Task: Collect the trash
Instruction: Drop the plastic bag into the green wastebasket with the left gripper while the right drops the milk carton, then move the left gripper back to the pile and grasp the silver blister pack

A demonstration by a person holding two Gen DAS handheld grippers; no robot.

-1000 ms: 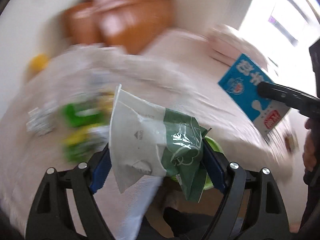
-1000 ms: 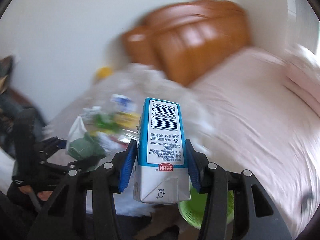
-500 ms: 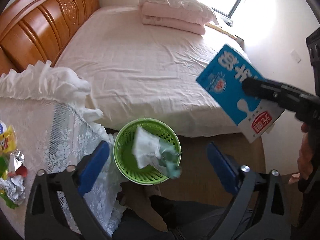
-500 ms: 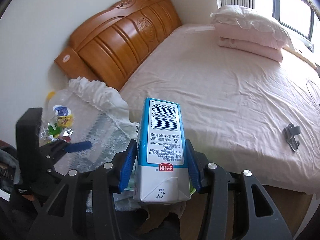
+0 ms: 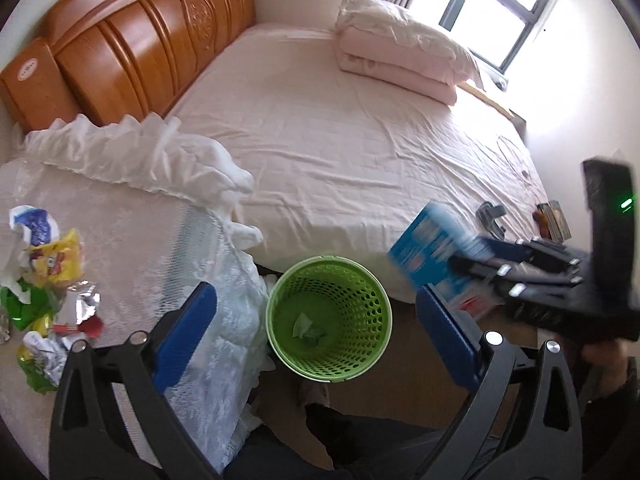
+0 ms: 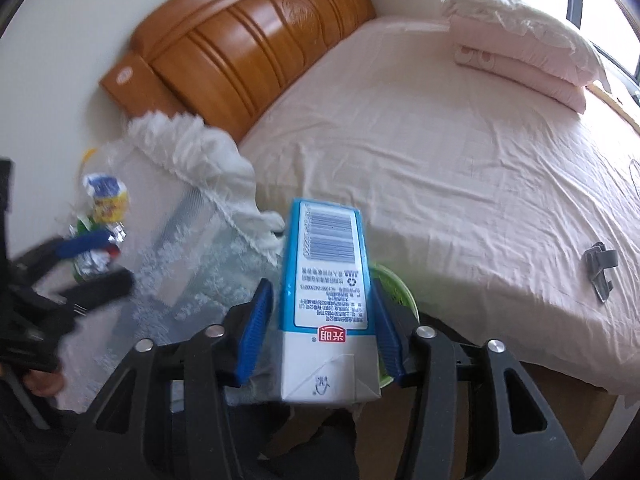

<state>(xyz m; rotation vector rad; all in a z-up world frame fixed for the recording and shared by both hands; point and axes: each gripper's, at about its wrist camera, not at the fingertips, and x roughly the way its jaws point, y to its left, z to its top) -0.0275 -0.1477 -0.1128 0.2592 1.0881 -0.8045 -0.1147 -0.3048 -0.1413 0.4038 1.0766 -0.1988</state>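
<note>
Bed (image 5: 360,140): no trash seen on it, only small non-task bits at the far edge.
Desk (image 5: 132,240): lace-covered; wrapper pile (image 5: 44,280) not yet collected, looks like the bulk of the remaining work.
Green bin (image 5: 329,364): on the floor between desk and bed; one crumpled wrapper (image 5: 306,326) inside, done.
Milk carton (image 6: 326,280): clamped in right gripper (image 6: 320,332), over the bin's right rim, likely next in.
Left gripper (image 5: 316,328): wide apart, holding nothing, above the bin.
</note>
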